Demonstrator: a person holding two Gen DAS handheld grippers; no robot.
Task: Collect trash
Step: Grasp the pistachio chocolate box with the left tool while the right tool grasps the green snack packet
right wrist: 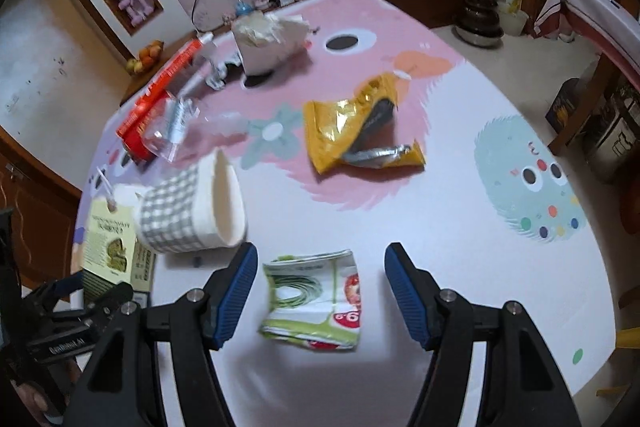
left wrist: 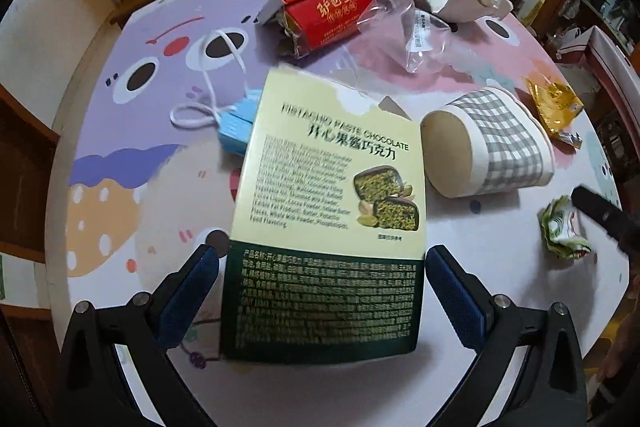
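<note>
Cardboard chocolate box (left wrist: pixel 326 211), flat; crumpled glossy wrapper (right wrist: pixel 314 301).

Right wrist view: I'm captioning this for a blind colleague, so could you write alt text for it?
An open two-finger tool hangs over a crumpled green-and-white wrapper, which lies between its blue pads, untouched, on a cartoon-print table. Beyond lie a tipped grey-checked paper cup, a yellow foil packet and a red box.
</note>
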